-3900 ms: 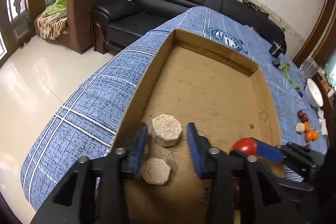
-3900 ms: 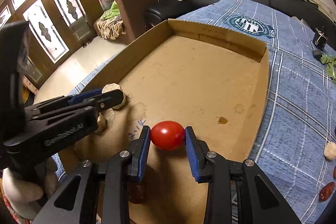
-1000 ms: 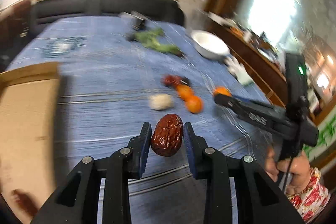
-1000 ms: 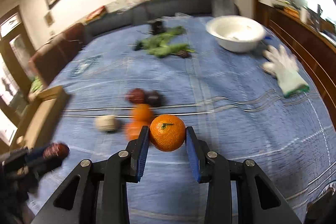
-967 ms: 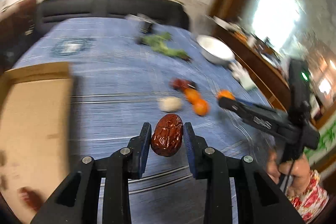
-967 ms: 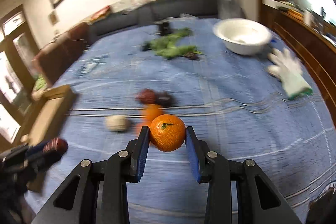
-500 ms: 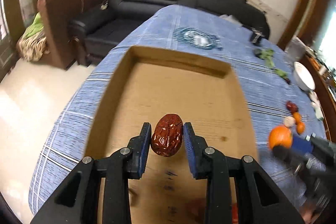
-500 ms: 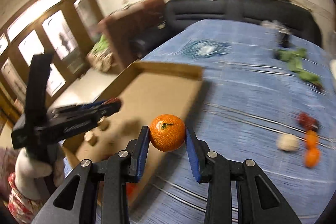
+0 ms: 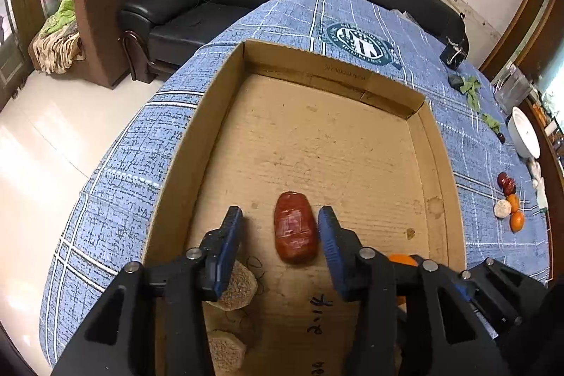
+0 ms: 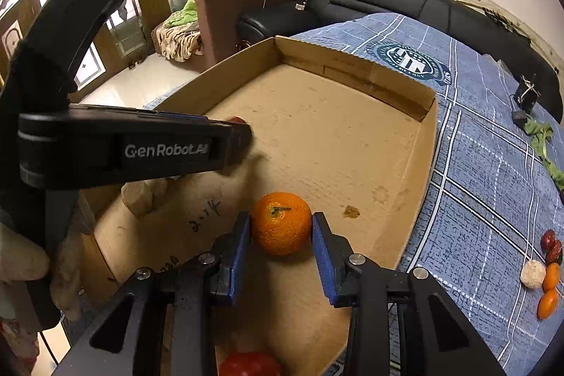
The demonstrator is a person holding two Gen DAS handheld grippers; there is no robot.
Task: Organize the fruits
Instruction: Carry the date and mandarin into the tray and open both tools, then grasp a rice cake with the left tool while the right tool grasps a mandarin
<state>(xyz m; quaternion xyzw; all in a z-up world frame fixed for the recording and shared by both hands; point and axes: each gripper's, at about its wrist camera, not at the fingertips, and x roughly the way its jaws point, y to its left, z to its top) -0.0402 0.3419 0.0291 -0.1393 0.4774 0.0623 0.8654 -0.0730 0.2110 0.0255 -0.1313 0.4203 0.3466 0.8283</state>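
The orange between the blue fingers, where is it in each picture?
Left wrist view: only a sliver of the orange shows, low right, behind that gripper's right finger.
Right wrist view: the orange sits low centre, between the right gripper pads.
Shared landmark: cardboard box.

left claw [image 9: 280, 235]: tipped down, jaws opening, pads off the date | right claw [image 10: 281, 242]: tipped down, blue pads pressed on the orange

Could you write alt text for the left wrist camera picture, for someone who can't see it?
A red date lies on the floor of a shallow cardboard box, between the opening blue pads of the left gripper, which no longer press it. The box sits on a blue checked tablecloth; more fruit waits far right.
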